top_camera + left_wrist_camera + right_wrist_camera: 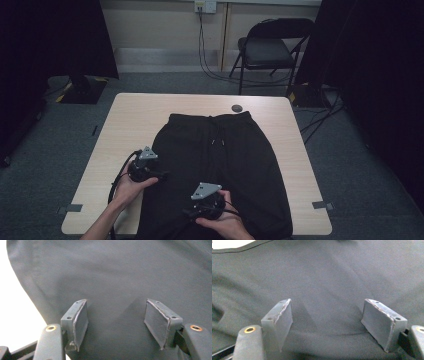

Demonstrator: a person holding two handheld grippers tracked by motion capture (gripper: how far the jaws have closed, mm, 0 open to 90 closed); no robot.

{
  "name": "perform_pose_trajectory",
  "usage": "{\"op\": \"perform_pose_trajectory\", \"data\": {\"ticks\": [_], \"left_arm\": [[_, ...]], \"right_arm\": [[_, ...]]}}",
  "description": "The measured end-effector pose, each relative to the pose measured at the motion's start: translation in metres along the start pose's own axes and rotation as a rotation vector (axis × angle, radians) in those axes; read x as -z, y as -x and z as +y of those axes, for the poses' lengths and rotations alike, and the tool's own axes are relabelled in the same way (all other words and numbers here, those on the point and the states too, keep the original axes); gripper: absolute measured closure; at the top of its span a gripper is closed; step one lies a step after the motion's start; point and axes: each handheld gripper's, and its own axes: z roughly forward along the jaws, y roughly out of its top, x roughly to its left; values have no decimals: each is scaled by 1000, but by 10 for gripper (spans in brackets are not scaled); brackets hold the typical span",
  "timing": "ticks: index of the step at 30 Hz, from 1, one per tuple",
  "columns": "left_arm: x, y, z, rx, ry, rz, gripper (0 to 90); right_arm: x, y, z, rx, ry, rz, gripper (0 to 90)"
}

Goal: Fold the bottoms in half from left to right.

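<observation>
A pair of black trousers [225, 155] lies flat on the light wooden table [130, 120], its waistband and drawstring at the far side. My left gripper [162, 175] hovers at the garment's left edge, pointing right. In the left gripper view it [116, 302] stands open just above the dark cloth [120, 270], with nothing between the pads and the pale table [15, 315] at the left. My right gripper [189, 212] sits low over the near part of the trousers. In the right gripper view it [328, 301] is open wide over the fabric [324, 272].
A small dark round object [237, 108] rests on the table just beyond the waistband. A black folding chair [270, 50] stands behind the table. Dark curtains hang on both sides. Tape marks [322, 205] sit near the table's front corners.
</observation>
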Motion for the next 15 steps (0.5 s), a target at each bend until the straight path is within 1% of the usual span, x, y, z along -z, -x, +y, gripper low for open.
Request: {"op": "perform_pose_trajectory", "data": {"ticks": [1, 2, 3, 4, 5, 7, 8, 9, 10, 11, 12, 14, 15], "left_arm": [[0, 0, 0, 0, 0, 0, 349], [3, -1, 1, 6, 21, 11, 349], [3, -1, 1, 6, 21, 11, 349], [4, -3, 0, 24, 35, 8, 349], [4, -3, 0, 24, 35, 8, 349], [5, -3, 0, 23, 34, 22, 349], [4, -3, 0, 25, 34, 12, 349], [4, -3, 0, 25, 34, 12, 349], [2, -1, 0, 23, 28, -1, 349], [2, -1, 0, 23, 28, -1, 349], [1, 0, 1, 7, 16, -4, 348], [0, 2, 2, 10, 13, -14, 349], [0, 2, 2, 10, 13, -14, 350]], "right_arm": [[0, 0, 0, 0, 0, 0, 235], [5, 0, -7, -2, 16, 1, 235], [5, 0, -7, -2, 16, 1, 235], [11, 1, -13, 5, 19, 6, 235], [11, 1, -13, 5, 19, 6, 235], [17, 1, -18, 10, 19, 12, 235], [22, 2, -22, 16, 14, 18, 236], [22, 2, -22, 16, 14, 18, 236], [29, 3, -25, 30, -6, 33, 235], [29, 3, -25, 30, -6, 33, 235], [36, 5, -31, 42, -19, 48, 235], [45, 7, -38, 43, -23, 45, 235], [45, 7, -38, 43, -23, 45, 235]]}}
